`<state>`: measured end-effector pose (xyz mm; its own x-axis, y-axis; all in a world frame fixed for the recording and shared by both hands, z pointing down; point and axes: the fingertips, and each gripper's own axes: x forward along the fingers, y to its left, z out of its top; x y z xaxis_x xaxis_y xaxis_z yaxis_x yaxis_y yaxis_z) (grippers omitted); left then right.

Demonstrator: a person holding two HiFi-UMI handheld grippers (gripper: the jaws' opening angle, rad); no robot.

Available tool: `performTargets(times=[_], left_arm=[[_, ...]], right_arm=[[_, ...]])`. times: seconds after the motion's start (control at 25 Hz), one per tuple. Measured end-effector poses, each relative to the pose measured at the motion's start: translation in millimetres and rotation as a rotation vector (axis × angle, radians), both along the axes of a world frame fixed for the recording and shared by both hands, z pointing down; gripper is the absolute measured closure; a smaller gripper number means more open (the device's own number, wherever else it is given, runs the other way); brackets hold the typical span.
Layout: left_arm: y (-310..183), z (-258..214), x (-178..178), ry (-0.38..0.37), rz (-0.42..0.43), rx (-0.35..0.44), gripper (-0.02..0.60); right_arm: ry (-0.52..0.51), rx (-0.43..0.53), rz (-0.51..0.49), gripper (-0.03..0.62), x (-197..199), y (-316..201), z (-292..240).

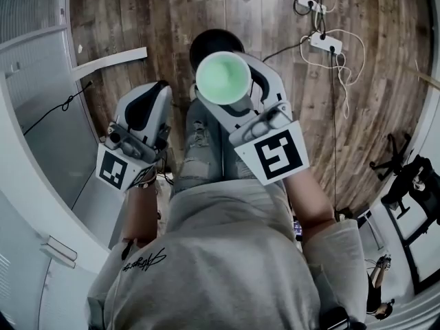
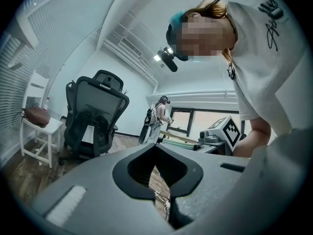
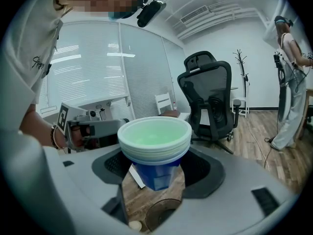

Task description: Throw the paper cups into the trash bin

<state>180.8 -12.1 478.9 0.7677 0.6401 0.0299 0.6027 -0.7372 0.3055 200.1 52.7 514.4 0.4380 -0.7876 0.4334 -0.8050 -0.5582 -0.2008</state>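
Several nested paper cups [image 3: 155, 136] clamped at blue lower wall by right gripper [image 3: 156, 174]; light, thin-walled, easily crushed, so gentle squeeze advised. Left gripper [image 2: 157, 169] closed, empty.

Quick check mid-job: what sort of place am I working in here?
Most likely an office or lab room. In view are a black mesh swivel office chair, white window blinds, and a white power strip with cables lying on the wood-plank floor.
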Motion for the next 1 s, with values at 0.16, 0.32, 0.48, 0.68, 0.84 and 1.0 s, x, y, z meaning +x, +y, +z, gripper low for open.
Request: performTargets(times=[0.16,0.32,0.48,0.68,0.84,1.0], left_arm=[[-2.1,22.1,-0.9,-0.032,0.01,-0.004,0.578],[-1.0,41.5,3.1,-0.059,0.014,-0.008,0.578],[-0.2,59.5,6.2,-0.092,0.014,-0.027,0.578],[2.1,81.5,8.3,-0.12,0.02,-0.024,0.578],[2.3,98.6,6.9,-0.137,0.022,-0.021,0.578],[1.6,111.3,3.6,-0.142,0.018,-0.017,0.578]], right_arm=[[-0.013,-0.018,0.009,0.289,2.0,2.7,20.1],[-0.025,-0.028,0.013,0.289,3.7,3.8,36.5],[-0.034,-0.038,0.011,0.289,5.9,5.0,53.6],[-0.062,-0.043,0.02,0.289,5.4,8.0,76.2],[-0.08,-0.047,0.02,0.289,2.2,5.8,96.9],[-0.091,-0.047,0.013,0.289,-1.9,2.0,111.7]])
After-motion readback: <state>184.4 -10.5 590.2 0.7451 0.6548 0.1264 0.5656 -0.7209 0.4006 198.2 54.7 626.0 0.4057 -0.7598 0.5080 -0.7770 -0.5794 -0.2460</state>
